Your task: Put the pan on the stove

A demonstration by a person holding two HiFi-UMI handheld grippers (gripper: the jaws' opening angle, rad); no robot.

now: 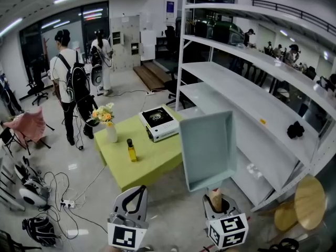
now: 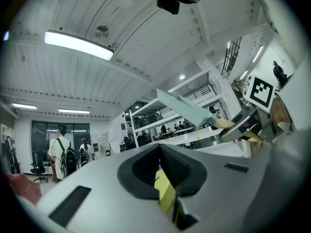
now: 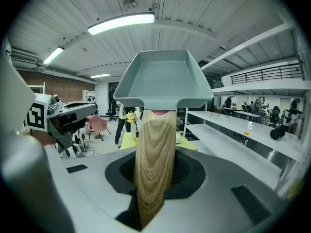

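Note:
A pale grey-green square pan (image 1: 207, 148) with a wooden handle (image 1: 215, 196) stands upright in the air, its inside facing me. My right gripper (image 1: 216, 201) is shut on that handle (image 3: 154, 164), and the pan (image 3: 163, 79) rises straight above the jaws. A small white portable stove (image 1: 159, 121) sits on the far corner of a low yellow-green table (image 1: 157, 164), beyond and left of the pan. At lower left my left gripper (image 1: 135, 199) holds nothing, with its jaws together. The left gripper (image 2: 163, 174) view shows the pan (image 2: 182, 106) edge-on at its right.
An oil bottle (image 1: 131, 150) and a vase of flowers (image 1: 109, 124) stand on the table. White shelving (image 1: 252, 88) fills the right side, with a round wooden stool (image 1: 310, 201) beside it. Two people with backpacks (image 1: 71, 83) stand at the back left. Cables (image 1: 58, 193) lie on the floor.

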